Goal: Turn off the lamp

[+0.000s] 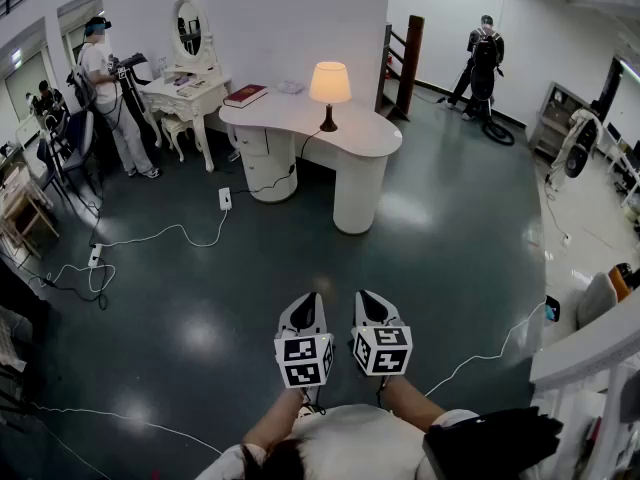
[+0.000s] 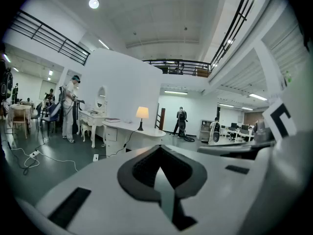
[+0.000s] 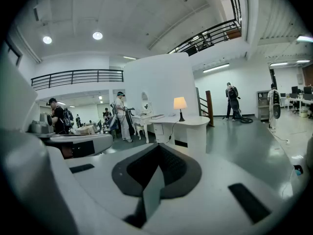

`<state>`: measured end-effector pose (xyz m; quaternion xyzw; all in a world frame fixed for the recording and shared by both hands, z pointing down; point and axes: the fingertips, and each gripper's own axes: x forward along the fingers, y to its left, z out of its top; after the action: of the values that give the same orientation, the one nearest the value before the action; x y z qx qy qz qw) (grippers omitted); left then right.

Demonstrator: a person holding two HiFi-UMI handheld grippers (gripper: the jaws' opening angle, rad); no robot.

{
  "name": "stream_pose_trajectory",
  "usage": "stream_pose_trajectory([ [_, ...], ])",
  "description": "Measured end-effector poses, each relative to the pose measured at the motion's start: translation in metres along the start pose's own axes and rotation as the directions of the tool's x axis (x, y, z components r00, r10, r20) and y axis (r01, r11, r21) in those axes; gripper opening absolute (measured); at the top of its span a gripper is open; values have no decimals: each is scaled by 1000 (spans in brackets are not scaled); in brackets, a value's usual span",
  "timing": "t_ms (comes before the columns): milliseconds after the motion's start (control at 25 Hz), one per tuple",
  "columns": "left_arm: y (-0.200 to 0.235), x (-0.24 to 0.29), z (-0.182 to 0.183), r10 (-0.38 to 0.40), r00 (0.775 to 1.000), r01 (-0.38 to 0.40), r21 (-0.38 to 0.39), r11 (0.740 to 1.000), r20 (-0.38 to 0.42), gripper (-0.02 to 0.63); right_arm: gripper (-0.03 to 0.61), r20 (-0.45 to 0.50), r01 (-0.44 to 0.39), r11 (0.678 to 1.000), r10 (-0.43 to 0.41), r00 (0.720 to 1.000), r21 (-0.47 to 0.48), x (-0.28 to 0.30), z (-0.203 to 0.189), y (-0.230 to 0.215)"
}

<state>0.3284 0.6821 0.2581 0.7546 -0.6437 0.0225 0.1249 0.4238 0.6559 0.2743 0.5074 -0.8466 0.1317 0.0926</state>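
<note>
The lamp (image 1: 330, 85) has a cream shade on a dark stem and glows lit. It stands on a curved white desk (image 1: 352, 138) far across the floor. Both grippers are held low and side by side near my body, well short of the desk. My left gripper (image 1: 308, 298) is shut with nothing in it, and so is my right gripper (image 1: 366, 296). In the left gripper view the lamp (image 2: 142, 113) is small beyond the shut left gripper (image 2: 159, 149). In the right gripper view the lamp (image 3: 180, 103) stands past the shut right gripper (image 3: 157, 147).
A red book (image 1: 245, 94) lies on the desk's left end. A white vanity with a mirror (image 1: 188, 76) and a person (image 1: 108, 93) are at the left. Cables and a power strip (image 1: 225, 198) lie on the dark floor. Another person (image 1: 484, 53) is at the back right.
</note>
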Motion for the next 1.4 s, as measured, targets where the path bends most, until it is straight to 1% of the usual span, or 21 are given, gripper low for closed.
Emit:
stream_pose_trajectory([
  [200, -1, 3, -3, -1, 1000, 1, -6, 1000, -1, 8, -2, -10, 5, 1000, -5, 1000, -1, 1, -4, -4],
  [400, 3, 8, -1, 4, 1000, -4, 9, 1000, 7, 8, -2, -19, 9, 1000, -9, 1000, -2, 7, -5, -4],
  [640, 10, 11, -5, 5, 1000, -5, -15, 1000, -3, 8, -2, -21, 0, 1000, 1, 1000, 22, 12, -8, -2],
  [800, 19, 14, -5, 11, 1000, -11, -17, 1000, 2, 8, -2, -27, -1, 1000, 1, 1000, 31, 21, -8, 0],
  [1120, 63, 17, -4, 21, 1000, -21, 11, 1000, 3, 8, -2, -35, 16, 999, -15, 999, 38, 49, -12, 16],
  [1240, 85, 21, -1, 26, 1000, -26, 3, 1000, 3, 8, -2, -43, 10, 999, -8, 999, 44, 60, -11, 26],
  [1400, 108, 23, -6, 38, 999, -38, -4, 999, -4, 8, -2, -44, 42, 999, -40, 998, 31, 65, -16, 37],
])
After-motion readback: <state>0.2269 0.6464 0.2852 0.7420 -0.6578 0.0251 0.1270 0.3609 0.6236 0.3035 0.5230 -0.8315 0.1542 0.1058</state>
